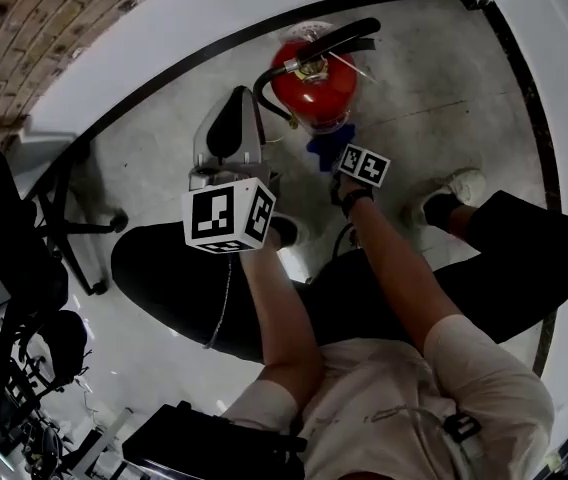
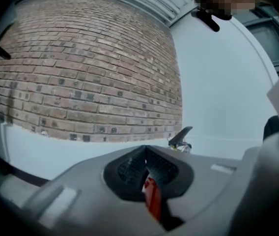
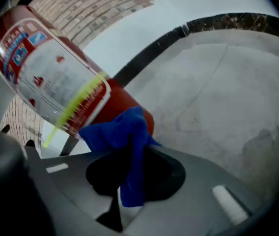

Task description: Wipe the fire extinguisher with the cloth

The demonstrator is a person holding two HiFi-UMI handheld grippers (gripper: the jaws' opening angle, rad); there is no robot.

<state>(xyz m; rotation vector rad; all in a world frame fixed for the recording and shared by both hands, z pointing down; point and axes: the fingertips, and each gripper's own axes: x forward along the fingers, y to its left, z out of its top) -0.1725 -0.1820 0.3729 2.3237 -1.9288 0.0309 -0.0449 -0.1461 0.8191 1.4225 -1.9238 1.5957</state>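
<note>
A red fire extinguisher (image 1: 314,86) stands on the concrete floor by the white wall, with a black lever and hose on top. My right gripper (image 1: 336,156) is shut on a blue cloth (image 1: 324,150) and holds it against the cylinder's lower front. In the right gripper view the cloth (image 3: 125,132) hangs bunched from the right gripper (image 3: 129,154) against the extinguisher (image 3: 56,82) just under its label. My left gripper (image 1: 248,96) hovers beside the hose, to the left of the extinguisher, jaws shut and empty. In its own view the left gripper (image 2: 145,149) shows a red sliver of extinguisher (image 2: 152,203) behind it.
A brick wall (image 1: 24,28) and white wall band (image 1: 164,28) with a black baseboard curve round the corner. An office chair base (image 1: 74,223) and black chairs (image 1: 19,268) stand to the left. The person's shoes (image 1: 459,186) and knees are close behind the extinguisher.
</note>
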